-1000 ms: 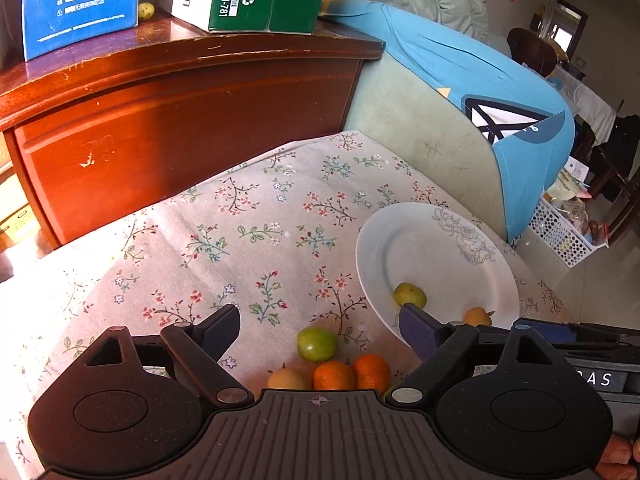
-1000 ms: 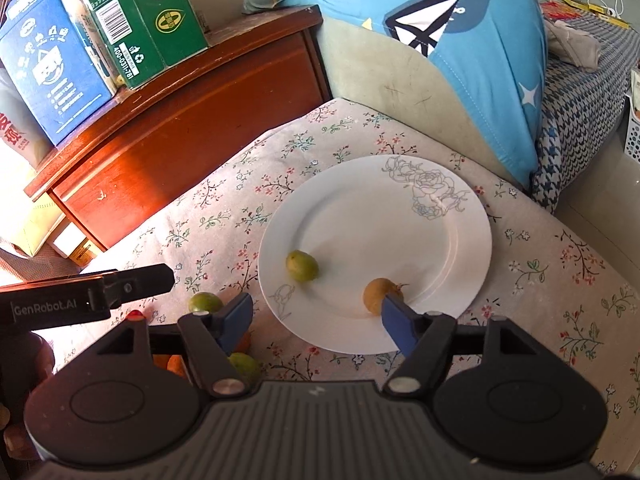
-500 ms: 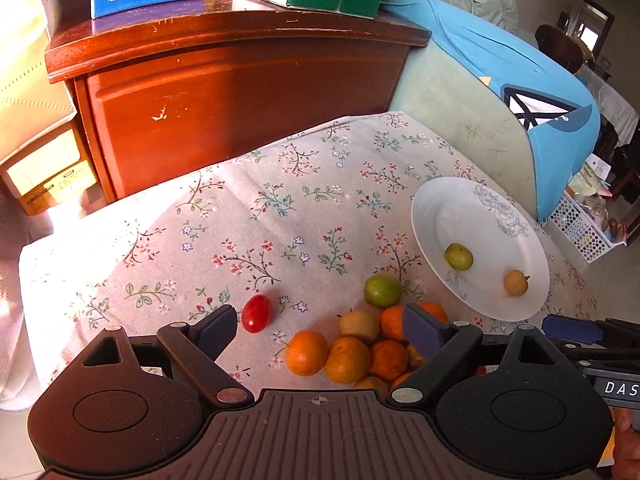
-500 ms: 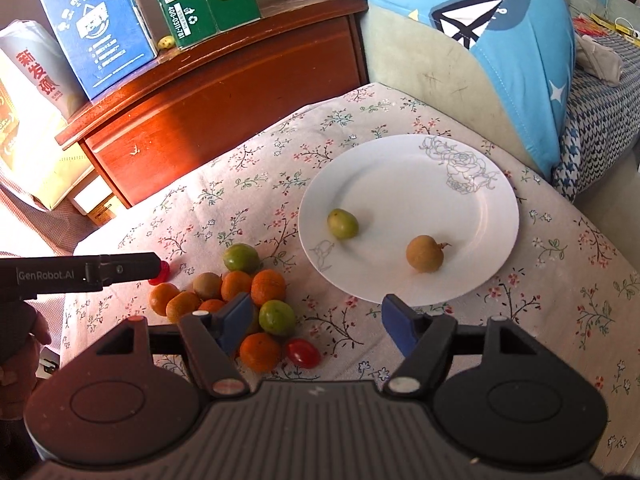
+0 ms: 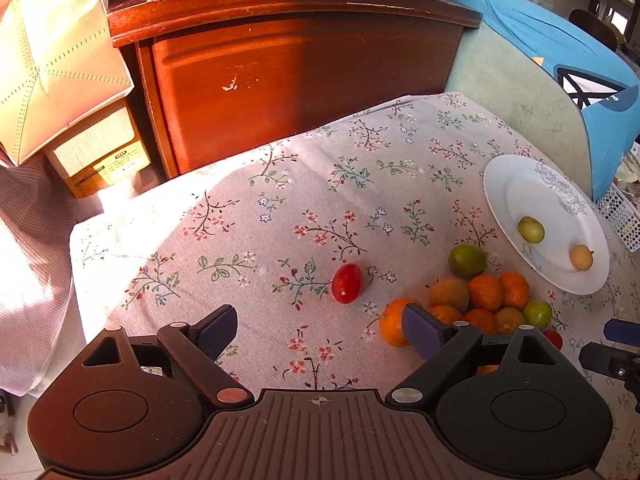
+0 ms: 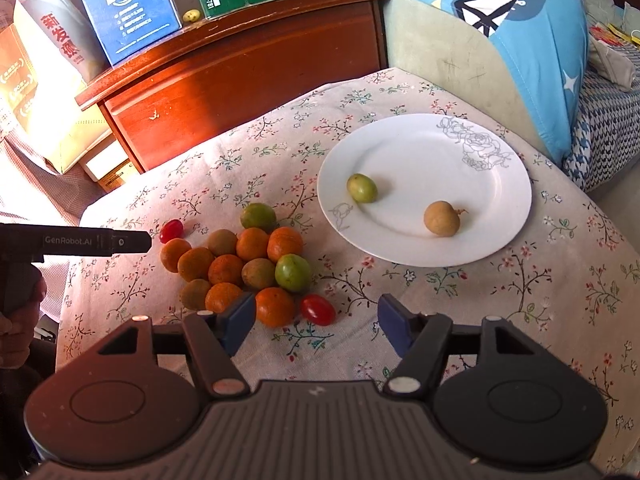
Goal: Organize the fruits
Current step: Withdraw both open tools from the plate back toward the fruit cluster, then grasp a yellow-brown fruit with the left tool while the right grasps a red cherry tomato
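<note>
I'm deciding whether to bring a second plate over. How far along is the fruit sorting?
Early. Done: only a small green fruit and a tan round fruit lie on the white plate. In hand: nothing; the left gripper is open and the right gripper is closing on air. Left: the pile of oranges and green fruits and two red tomatoes on the tablecloth.

My left hand-held gripper (image 5: 318,330) points downward, jaws wide and empty; my right hand-held gripper (image 6: 316,322) is closing, nothing gripped.
</note>
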### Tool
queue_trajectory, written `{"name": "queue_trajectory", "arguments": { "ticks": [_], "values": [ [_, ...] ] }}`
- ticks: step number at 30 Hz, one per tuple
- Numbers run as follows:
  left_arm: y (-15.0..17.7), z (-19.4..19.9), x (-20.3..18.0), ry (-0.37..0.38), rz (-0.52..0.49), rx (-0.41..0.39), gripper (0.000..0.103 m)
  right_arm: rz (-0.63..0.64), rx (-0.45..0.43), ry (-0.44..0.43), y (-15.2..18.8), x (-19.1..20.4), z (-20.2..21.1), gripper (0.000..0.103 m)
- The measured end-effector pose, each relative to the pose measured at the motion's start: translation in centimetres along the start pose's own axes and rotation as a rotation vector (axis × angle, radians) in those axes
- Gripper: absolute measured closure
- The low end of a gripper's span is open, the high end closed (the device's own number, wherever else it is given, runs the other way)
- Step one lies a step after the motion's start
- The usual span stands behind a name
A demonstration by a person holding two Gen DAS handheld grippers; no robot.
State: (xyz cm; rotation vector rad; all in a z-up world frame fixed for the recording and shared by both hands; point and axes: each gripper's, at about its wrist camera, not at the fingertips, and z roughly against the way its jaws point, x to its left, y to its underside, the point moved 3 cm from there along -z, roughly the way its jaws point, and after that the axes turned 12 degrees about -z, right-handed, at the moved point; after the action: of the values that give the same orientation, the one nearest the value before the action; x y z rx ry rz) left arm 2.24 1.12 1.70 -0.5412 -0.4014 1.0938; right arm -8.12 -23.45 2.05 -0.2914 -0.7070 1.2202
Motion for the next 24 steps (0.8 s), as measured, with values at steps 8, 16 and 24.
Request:
{"name": "queue_trajectory", "arguments": {
  "ticks": [8, 16, 24],
  "values": [
    [0.9, 0.4, -0.4, 0.062, 0.012, -0.017, 0.012, -0.015, 0.027, -0.009, 0.7, -0.9, -0.2, 0.054],
    [1.5, 1.3, -2.5, 0.157, -0.049, -0.042, 0.013, 0.026, 0.041, -0.021, 1.1, -0.4, -0.9, 0.071],
    [2.6, 2.0, -6.1, 0.196, -0.238, -0.069, 0.013, 0.053, 0.034, -0.008, 1.1, -0.3, -2.2, 0.071]
  ]
}}
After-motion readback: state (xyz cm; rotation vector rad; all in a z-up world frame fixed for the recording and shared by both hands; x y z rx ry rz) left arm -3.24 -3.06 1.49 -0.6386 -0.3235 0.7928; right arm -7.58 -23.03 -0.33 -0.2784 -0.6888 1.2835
